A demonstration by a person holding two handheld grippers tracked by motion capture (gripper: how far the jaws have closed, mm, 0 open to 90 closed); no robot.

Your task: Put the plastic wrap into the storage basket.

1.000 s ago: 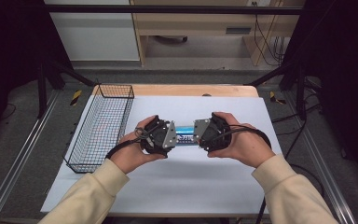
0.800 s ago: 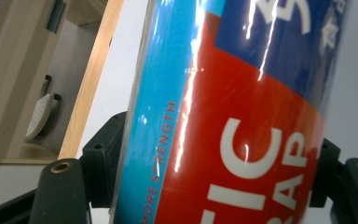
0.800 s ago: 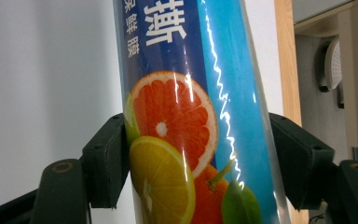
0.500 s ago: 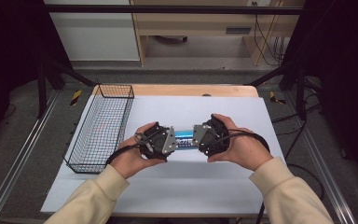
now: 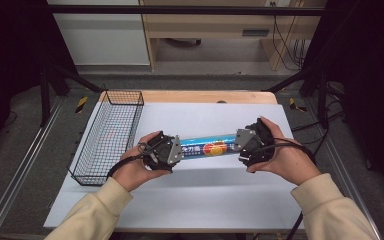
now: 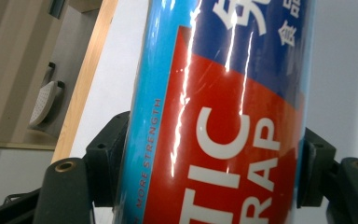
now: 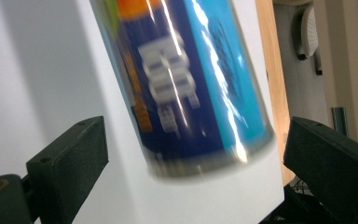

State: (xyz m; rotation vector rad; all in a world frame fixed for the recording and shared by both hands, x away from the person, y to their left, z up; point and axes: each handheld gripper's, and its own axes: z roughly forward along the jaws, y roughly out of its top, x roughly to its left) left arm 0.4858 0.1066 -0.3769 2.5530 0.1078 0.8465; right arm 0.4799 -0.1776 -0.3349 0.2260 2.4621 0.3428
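On the white table (image 5: 190, 200), beside the wire basket (image 5: 107, 135), the plastic wrap box (image 5: 207, 147) lies crosswise, its end clamped in the left gripper (image 5: 172, 152), while the right gripper (image 5: 240, 145) stands wide open around the other end.

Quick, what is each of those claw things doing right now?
Left gripper: closed on one end of the plastic wrap roll.
Right gripper: open, jaws clear of the roll's other end.
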